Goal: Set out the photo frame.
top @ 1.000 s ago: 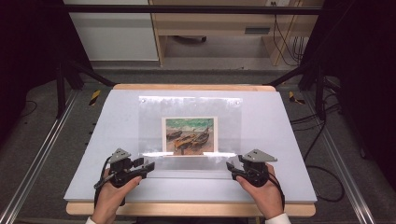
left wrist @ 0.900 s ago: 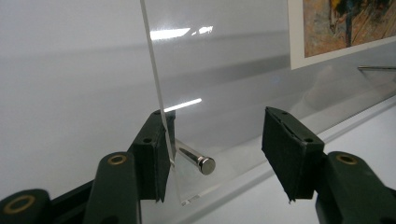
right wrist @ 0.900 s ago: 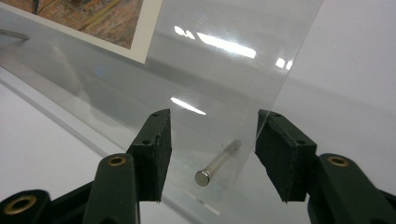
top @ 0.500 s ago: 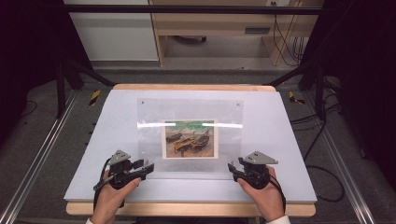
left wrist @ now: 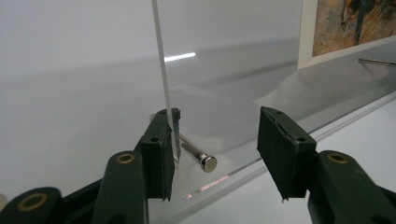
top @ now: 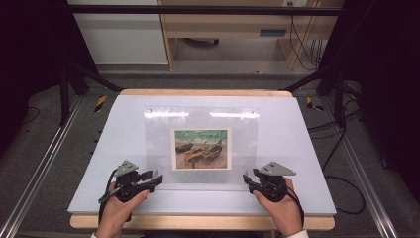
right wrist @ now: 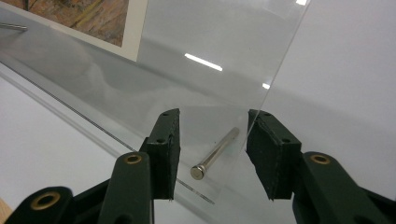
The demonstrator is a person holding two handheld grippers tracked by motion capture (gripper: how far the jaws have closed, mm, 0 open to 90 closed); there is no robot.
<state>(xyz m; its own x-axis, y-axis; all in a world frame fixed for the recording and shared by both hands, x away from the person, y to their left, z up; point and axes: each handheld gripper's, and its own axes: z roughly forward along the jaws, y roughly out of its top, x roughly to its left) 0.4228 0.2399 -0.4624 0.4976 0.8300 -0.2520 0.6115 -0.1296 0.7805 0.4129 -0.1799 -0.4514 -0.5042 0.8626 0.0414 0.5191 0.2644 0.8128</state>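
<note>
Acrylic sheet (top: 200,146) edges faint; picture (top: 201,148) cropped in gripper views.

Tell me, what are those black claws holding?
Nothing is gripped yet. The left gripper and right gripper, jaws just closing, each straddle a silver metal pin at a lower corner of the clear acrylic picture frame, without clamping.

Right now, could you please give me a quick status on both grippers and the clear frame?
Left gripper and right gripper closing in, not yet clamped on metal standoff pins. Clear acrylic picture frame with boat painting flat on white table. Nothing in the way.
</note>
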